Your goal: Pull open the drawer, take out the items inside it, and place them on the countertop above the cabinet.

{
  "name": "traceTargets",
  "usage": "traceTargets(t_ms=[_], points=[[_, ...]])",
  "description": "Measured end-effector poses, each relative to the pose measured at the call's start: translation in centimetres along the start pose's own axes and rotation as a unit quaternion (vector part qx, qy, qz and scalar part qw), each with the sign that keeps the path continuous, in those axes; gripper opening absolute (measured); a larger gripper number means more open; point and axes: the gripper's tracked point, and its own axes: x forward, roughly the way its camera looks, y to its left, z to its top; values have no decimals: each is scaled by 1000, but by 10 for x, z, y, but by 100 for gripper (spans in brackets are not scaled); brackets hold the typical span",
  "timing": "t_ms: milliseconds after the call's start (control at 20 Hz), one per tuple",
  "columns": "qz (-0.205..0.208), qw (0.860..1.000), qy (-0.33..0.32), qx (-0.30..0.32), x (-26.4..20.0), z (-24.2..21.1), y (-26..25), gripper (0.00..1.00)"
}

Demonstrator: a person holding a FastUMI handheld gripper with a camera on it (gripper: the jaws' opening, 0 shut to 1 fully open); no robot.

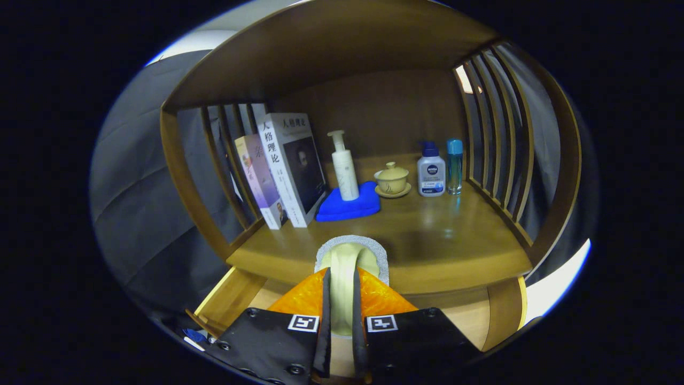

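Note:
My gripper [342, 274] is shut on a pale cream item with a grey speckled rim [347, 254], held upright between both fingers. The item stands just above the front edge of the wooden countertop [443, 240]; whether it touches the wood I cannot tell. Below the fingers the drawer [227, 299] is pulled open, its light wooden side walls showing on both sides of the gripper. My gripper hides most of the drawer's inside.
Along the back of the countertop stand two leaning books [288, 166], a white pump bottle [344, 168] on a blue cloth [352, 207], a lidded yellow cup on a saucer [391, 180], a white bottle [431, 172] and a slim blue bottle [455, 166]. Slatted wooden sides [499, 139] and a shelf above enclose it.

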Motion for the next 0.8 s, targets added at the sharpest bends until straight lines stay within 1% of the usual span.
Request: traceTargets(t_ms=[300,500,650,800], points=[[-11,1000,3,17,36,20,-13,18],[-13,1000,-1,-3,57,33,-8,18],[-19,1000,2,-3,71,31,-6,18],[-32,999,2,-7,81,30,-11,25]])
